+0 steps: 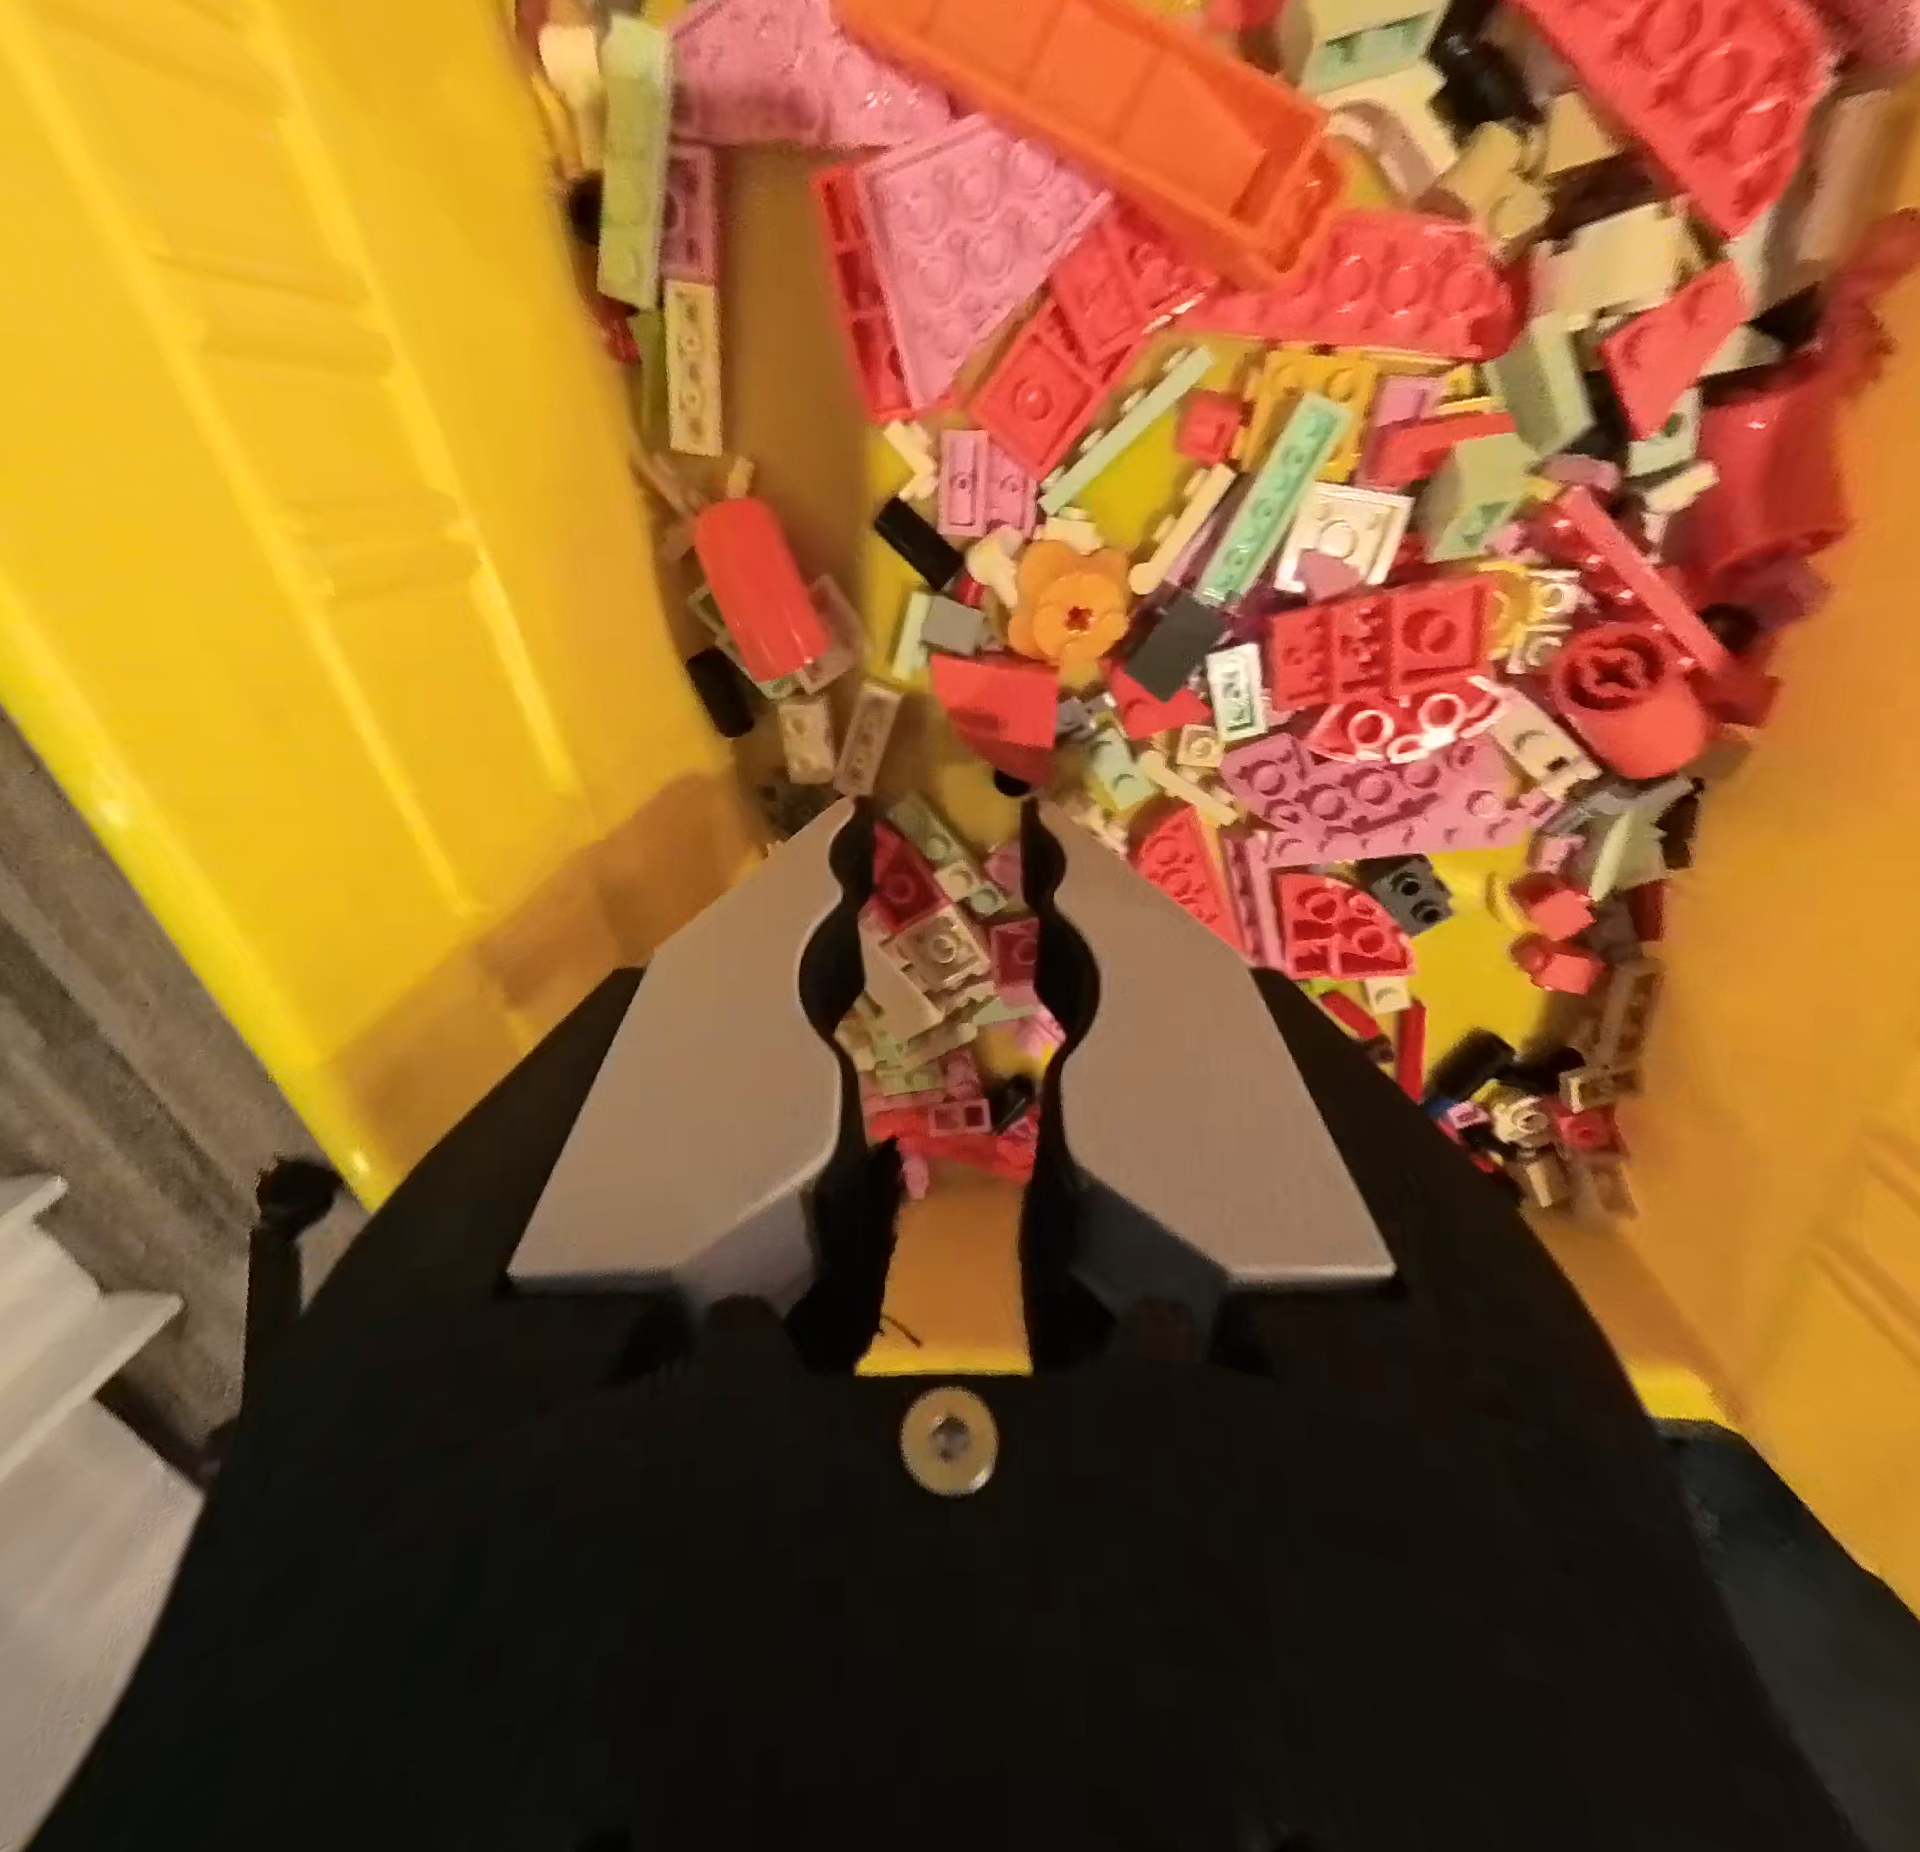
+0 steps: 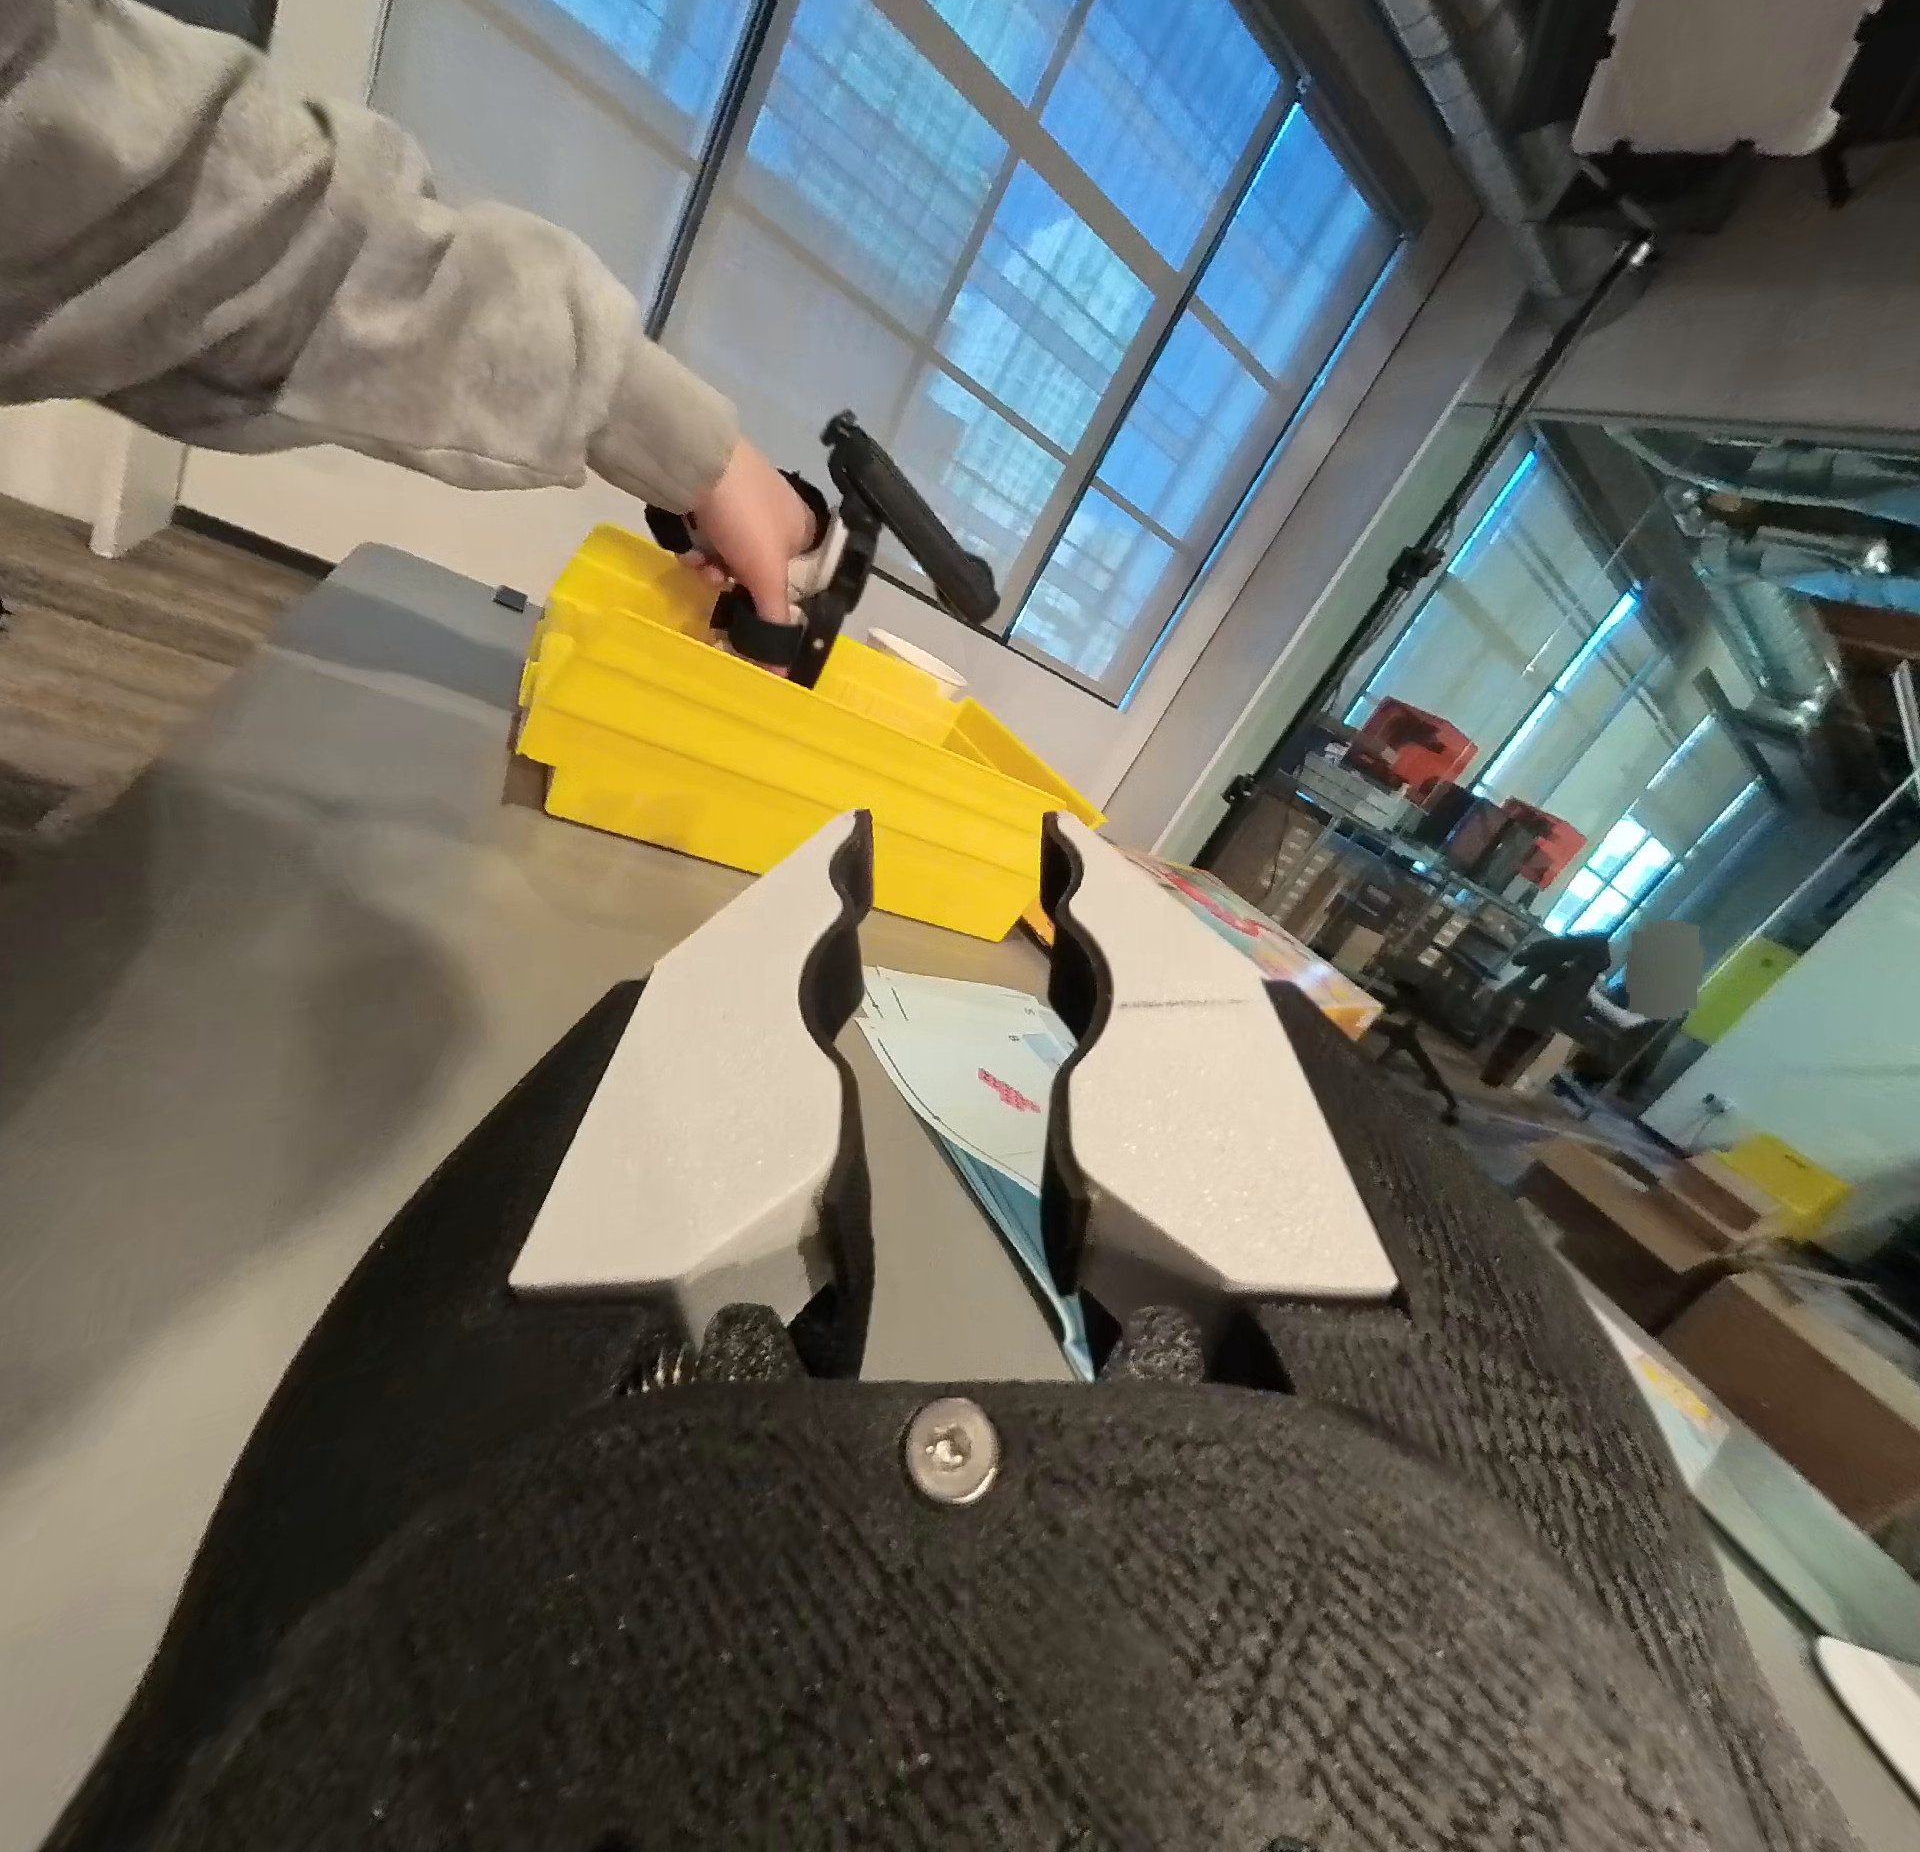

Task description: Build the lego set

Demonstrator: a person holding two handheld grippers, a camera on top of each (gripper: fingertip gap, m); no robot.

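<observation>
The left gripper [image 1: 940, 815] is reaching down into a yellow bin [image 1: 312, 555], its grey fingers [image 1: 727, 1054] standing a narrow way apart with nothing between them, tips hanging just above the loose lego pieces [image 1: 1299, 607] heaped across the bin's floor. The pile is mostly coral red, pink and pale green; a long orange piece [image 1: 1081, 88] is lying across the top of it at the far end, a small orange flower piece [image 1: 1070, 613] is sitting near the middle just beyond the fingertips, and a red rounded piece [image 1: 753, 597] is lying apart from the heap close to the bin's left wall. Directly under the gap in the fingers, small tan, red and pink plates are showing. From the other side, the right gripper [image 2: 956, 831] is hanging over the grey table [image 2: 312, 1023], also part open and carrying nothing, well apart from the bin [image 2: 748, 763], which is sitting farther along the tabletop. A person's hand [image 2: 758, 545], coming out of a grey sleeve [image 2: 364, 285], is gripping the left tool's black handle above that bin. A light blue instruction sheet [image 2: 966, 1064] is lying flat on the table beneath the right gripper's fingers, and a tall window [image 2: 987, 244] is filling the wall behind.
</observation>
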